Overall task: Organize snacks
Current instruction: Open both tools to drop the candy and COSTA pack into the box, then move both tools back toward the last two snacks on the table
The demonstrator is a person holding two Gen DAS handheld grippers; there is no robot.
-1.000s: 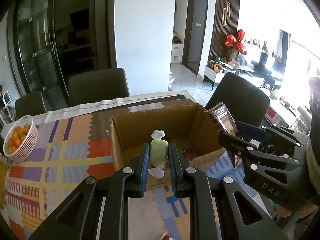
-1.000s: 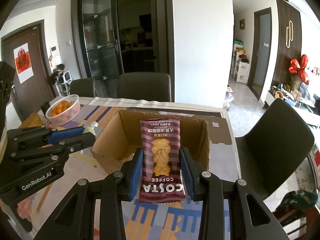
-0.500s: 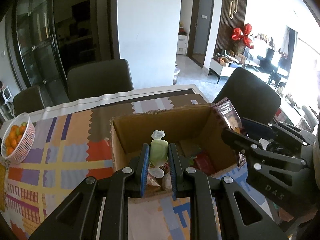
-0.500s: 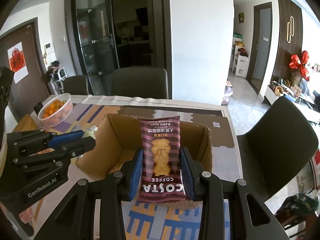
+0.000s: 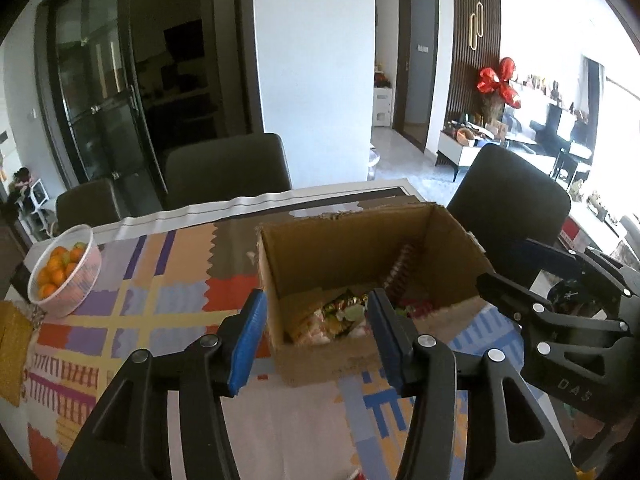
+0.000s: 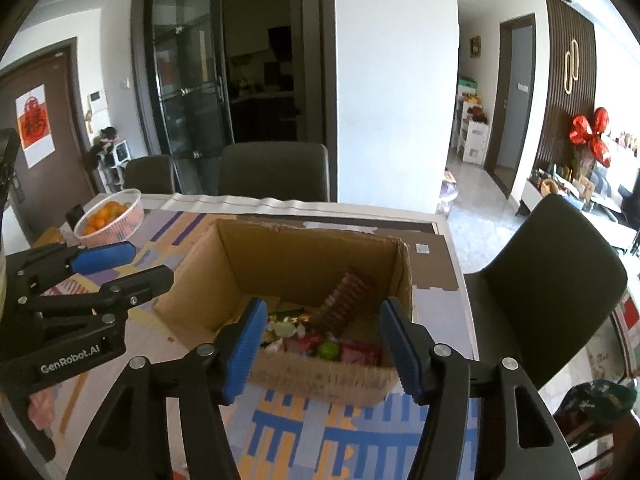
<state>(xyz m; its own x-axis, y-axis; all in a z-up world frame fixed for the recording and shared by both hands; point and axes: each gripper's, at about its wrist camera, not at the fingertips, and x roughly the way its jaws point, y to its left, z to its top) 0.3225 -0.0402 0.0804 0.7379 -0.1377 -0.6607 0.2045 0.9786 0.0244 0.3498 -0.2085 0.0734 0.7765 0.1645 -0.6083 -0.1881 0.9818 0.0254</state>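
Both snacks have left the jaws since the earlier frames: the pale green twist-wrapped sweet [image 6: 328, 349] once pinched by the left gripper [image 5: 316, 336], and the maroon striped biscuit packet [image 6: 346, 300] once clamped by the right gripper [image 6: 322, 344], now lie inside the open brown cardboard box [image 6: 304, 256]. Each gripper's jaws have just been opening, and both now stand apart with nothing between the blue pads, poised over the box's near wall. The packet leans upright against the inner right side; the sweet rests among other loose wrapped snacks [image 5: 340, 316] on the box floor. The box appears closer and lower in both views than before. Beyond it, a white basket of small oranges [image 5: 64, 272] sits well apart on the table [image 5: 160, 304], whose patchwork cloth is otherwise bare in view.

Step in hand: release of one pair of snacks into the box, apparently complete. The next move probably calls for drawing both grippers back clear of the box rim and seeking any snacks left outside; none is clearly visible here.
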